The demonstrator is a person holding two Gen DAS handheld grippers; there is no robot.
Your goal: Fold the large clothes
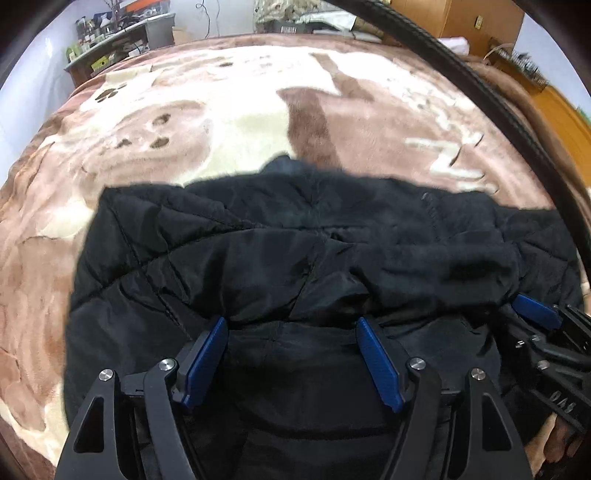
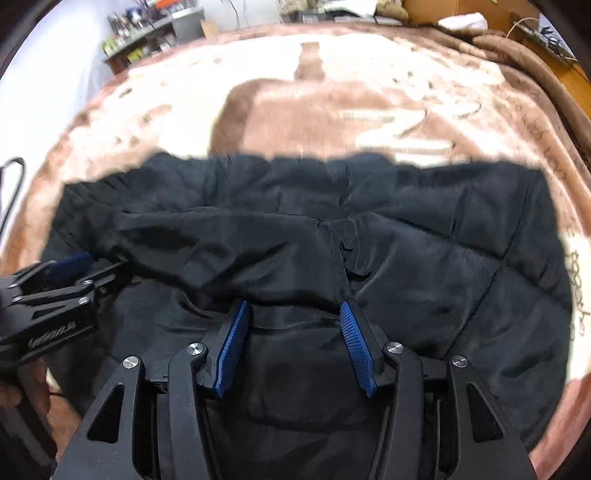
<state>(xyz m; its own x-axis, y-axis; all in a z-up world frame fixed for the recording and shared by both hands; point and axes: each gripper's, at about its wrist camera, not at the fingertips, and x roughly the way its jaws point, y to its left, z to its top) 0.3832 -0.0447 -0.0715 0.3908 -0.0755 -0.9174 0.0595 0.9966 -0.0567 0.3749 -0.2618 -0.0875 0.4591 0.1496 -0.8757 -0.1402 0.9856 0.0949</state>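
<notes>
Black quilted jacket [image 1: 280,251], shiny, rumpled, spread across brown patterned blanket [image 1: 369,129]

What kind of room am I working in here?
Probably a bedroom at home, also used for storage. The black jacket lies on a plush brown and cream blanket spread like a bed cover, with a cluttered shelf and cardboard boxes behind it.

A lived-in bedroom of a home was shown: a bed was covered by a plush brown-and-cream blanket [image 1: 221,122], a cluttered shelf [image 1: 110,40] stood against the far wall, and cardboard boxes [image 1: 476,18] were stacked beside it.
</notes>
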